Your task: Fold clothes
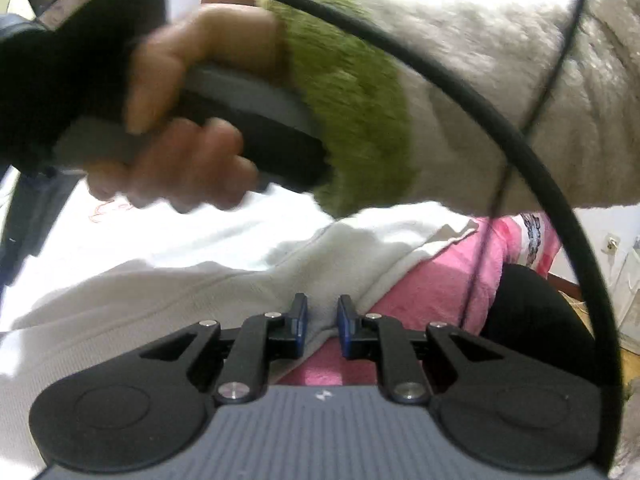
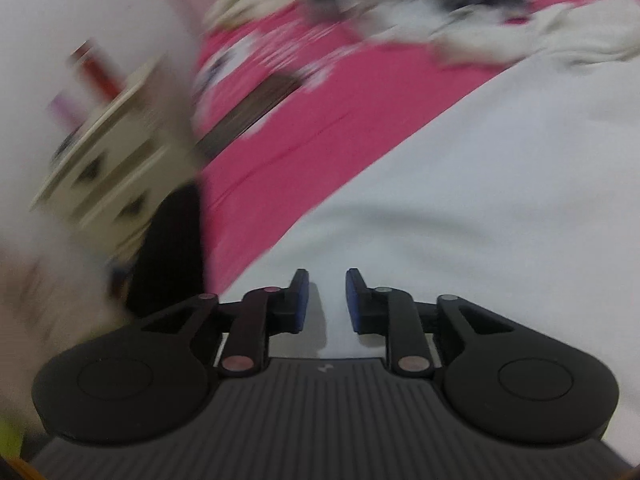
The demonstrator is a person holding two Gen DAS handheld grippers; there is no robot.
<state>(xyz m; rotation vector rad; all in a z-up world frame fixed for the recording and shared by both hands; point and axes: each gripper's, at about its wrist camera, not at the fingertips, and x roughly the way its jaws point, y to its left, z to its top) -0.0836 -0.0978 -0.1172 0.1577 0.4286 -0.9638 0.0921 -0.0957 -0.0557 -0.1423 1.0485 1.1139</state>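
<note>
On a pink blanket [image 1: 432, 284], the left gripper [image 1: 322, 322] is pinching a fold of the white garment [image 1: 160, 304], while the right gripper [image 2: 327, 300], blurred, is apparently hovering narrowly parted over it.

Ahead of my left gripper [image 1: 322, 326] a fold of the white garment [image 1: 200, 292] rises between the jaws and fills the gap. Above the garment, my other hand [image 1: 188, 120] and its fuzzy sleeve [image 1: 460, 92] block the way across. A black cable [image 1: 472, 108] arcs over the sleeve and down my right side. Right of the garment, pink bedding [image 1: 432, 284] lies flat and passable. Ahead of my right gripper [image 2: 327, 300], smooth cloth [image 2: 480, 184] gives open room; blurred furniture [image 2: 104, 148] stands off left.
</note>
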